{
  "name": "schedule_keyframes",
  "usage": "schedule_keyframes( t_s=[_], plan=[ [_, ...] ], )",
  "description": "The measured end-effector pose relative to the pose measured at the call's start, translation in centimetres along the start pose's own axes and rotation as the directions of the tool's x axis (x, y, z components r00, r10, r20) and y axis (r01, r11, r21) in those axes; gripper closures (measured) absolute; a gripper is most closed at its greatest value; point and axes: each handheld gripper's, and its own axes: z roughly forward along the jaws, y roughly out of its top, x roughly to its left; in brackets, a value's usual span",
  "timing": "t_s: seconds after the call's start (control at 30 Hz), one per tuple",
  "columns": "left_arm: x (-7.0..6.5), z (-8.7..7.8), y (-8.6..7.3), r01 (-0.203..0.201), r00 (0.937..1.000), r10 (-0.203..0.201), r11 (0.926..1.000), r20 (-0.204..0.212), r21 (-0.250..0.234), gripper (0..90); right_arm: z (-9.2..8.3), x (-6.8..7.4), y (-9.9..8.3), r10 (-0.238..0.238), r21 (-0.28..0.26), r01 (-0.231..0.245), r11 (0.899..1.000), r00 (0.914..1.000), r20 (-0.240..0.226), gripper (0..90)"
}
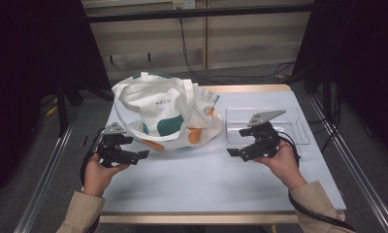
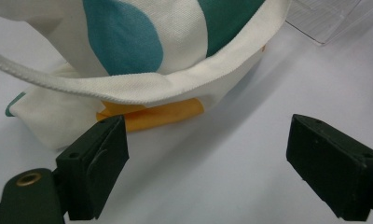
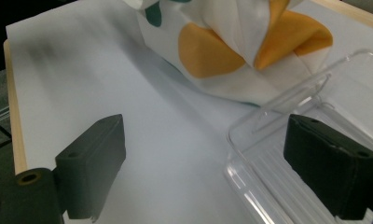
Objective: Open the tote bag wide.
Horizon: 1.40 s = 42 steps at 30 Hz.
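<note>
Forearms in tan sleeves entered the high view from below; we held the left gripper (image 1: 142, 154) just left of the tote bag (image 1: 165, 111) and the right gripper (image 1: 233, 152) to the bag's right, at the near left corner of the clear plastic tray (image 1: 299, 127). Both sat low over the white table (image 1: 197, 179), and the bag lay slumped at the table's middle rear, its handles loose on top.

Left gripper view: our jaws stood wide apart and empty, the left pad (image 2: 98, 156) close to the bag's orange patch (image 2: 170, 113) and under its drooping webbing handle (image 2: 128, 88). We judged that closing here could catch only the strap or a single fabric layer, dragging the bag rather than opening it.

Right gripper view: jaws again wide and empty, the right pad (image 3: 324, 158) over the tray's rim (image 3: 278, 109), just beside the bag. A careless advance, we judged, could knock or clip the light tray instead.
</note>
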Motion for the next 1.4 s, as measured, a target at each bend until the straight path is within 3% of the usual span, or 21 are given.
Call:
schedule_keyframes(
  t_s=[0.07, 0.17, 0.37, 0.53, 0.63, 0.87, 1.07, 1.1, 1.17, 1.23, 1.3, 1.33, 1.37, 1.4],
  plan=[
    [-0.1, 0.3, 0.1, -0.016, 0.9999, 0.016, 0.9997, -0.006, 0.016, 12.7, 0.9, 0.3, 0.9, -0.005, -0.006, 0.005, 1.0, 0.9999, -0.01, 14.9],
    [-0.1, 0.5, 0.2, -0.014, 0.9999, 0.014, 0.9998, -0.008, 0.016, 12.9, 2.0, 0.6, 1.9, -0.001, -0.003, 0.001, 1.0, 0.9997, -0.026, 15.4],
    [0.4, 0.7, 0.4, -0.001, 0.9998, 0.001, 0.9999, -0.02, 0.016, 13.7, 4.3, 1.4, 4.0, -0.04, 0.006, 0.04, 0.999, 0.9984, -0.04, 15.5],
    [0.6, 1.0, 0.7, 0.0, 0.9998, 0.0, 0.9998, -0.017, 0.022, 15.1, 5.5, 1.5, 4.9, -0.034, -0.005, 0.034, 0.999, 0.9982, -0.05, 15.6],
    [0.9, 1.2, 0.9, 0.01, 0.9992, -0.009, 0.9998, -0.038, 0.02, 15.2, 6.5, 1.7, 5.7, -0.018, -0.014, 0.017, 1.0, 0.9983, -0.056, 16.5],
    [0.8, 1.4, 0.9, -0.012, 0.9987, 0.013, 0.9994, -0.049, 0.033, 15.3, 8.4, 2.2, 7.2, -0.029, -0.027, 0.028, 0.999, 0.9984, -0.049, 20.3],
    [0.8, 1.0, 0.8, -0.017, 0.9988, 0.017, 0.9997, -0.045, 0.016, 16.9, 9.6, 1.9, 8.5, 0.042, -0.065, -0.045, 0.997, 0.9983, -0.041, 31.2],
    [0.8, 0.8, 0.8, -0.012, 0.9992, 0.012, 0.9998, -0.039, 0.016, 18.4, 10.0, 1.8, 8.8, 0.061, -0.075, -0.065, 0.995, 0.9964, -0.058, 34.4],
    [0.8, 0.7, 0.9, -0.012, 0.9986, 0.013, 0.9997, -0.051, 0.023, 18.6, 10.2, 1.7, 9.0, 0.061, -0.073, -0.065, 0.995, 0.9969, -0.049, 34.7],
    [0.8, 0.7, 0.8, -0.01, 0.9988, 0.011, 0.9998, -0.048, 0.018, 20.1, 10.4, 1.6, 9.2, 0.075, -0.083, -0.08, 0.993, 0.9947, -0.071, 39.7],
    [0.8, 0.5, 0.8, -0.013, 0.9988, 0.014, 0.9997, -0.047, 0.02, 20.4, 10.3, 1.5, 9.5, 0.079, -0.101, -0.087, 0.991, 0.9932, -0.086, 49.7],
    [0.8, 0.5, 0.8, -0.013, 0.9988, 0.014, 0.9997, -0.047, 0.02, 20.5, 10.3, 1.5, 9.5, 0.079, -0.101, -0.087, 0.991, 0.9932, -0.086, 49.7],
    [0.9, 0.4, 0.9, -0.015, 0.9988, 0.016, 0.9997, -0.047, 0.02, 20.5, 10.3, 1.6, 9.6, 0.072, -0.103, -0.082, 0.991, 0.9926, -0.098, 55.6],
    [0.8, 0.4, 0.9, -0.01, 0.9989, 0.011, 0.9999, -0.045, 0.01, 20.3, 10.2, 1.8, 9.6, 0.058, -0.096, -0.068, 0.993, 0.9926, -0.107, 67.9]
  ],
)
